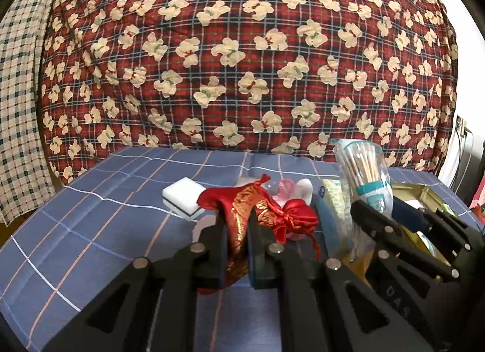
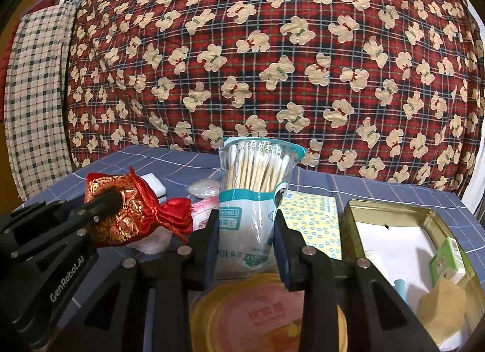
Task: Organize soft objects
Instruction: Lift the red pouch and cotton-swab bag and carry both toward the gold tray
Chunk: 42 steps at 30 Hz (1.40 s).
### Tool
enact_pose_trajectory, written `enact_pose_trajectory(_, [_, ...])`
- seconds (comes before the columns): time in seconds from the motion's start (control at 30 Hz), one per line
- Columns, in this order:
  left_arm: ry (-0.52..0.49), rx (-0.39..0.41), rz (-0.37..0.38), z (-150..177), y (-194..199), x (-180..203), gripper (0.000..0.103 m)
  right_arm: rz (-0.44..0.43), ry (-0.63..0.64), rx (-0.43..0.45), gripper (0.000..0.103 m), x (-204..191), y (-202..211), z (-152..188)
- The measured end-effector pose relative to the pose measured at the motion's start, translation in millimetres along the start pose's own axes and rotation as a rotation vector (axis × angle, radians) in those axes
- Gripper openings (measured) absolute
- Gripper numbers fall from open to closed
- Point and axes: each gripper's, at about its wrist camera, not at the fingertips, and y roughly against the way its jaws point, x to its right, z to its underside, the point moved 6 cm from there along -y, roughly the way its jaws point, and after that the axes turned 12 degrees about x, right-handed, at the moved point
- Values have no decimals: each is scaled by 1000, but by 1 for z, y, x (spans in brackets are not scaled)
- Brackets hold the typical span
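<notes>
My left gripper [image 1: 237, 224] is shut on a red and gold drawstring pouch [image 1: 242, 200] and holds it above the blue checked tablecloth [image 1: 91, 215]. The pouch also shows in the right wrist view [image 2: 127, 209], with the left gripper [image 2: 112, 197] on it. My right gripper [image 2: 246, 221] is shut on a clear bag of cotton swabs [image 2: 251, 194], held upright; it shows in the left wrist view [image 1: 363, 176] too. A white sponge block [image 1: 183, 197] and a pink and white soft item [image 1: 291, 191] lie behind the pouch.
An open gold metal tin [image 2: 403, 230] holding small packets stands at the right. A yellow round lid [image 2: 266, 306] lies under the right gripper. A yellow patterned packet [image 2: 312, 218] lies flat behind. A red bear-print quilt [image 2: 272, 48] hangs behind the table.
</notes>
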Motion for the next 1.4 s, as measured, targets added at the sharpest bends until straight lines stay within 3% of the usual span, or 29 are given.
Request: enact_pose_trajectory(1.4, [-44, 29, 70, -2, 7, 40, 8, 77, -45, 40, 36, 37, 18, -2])
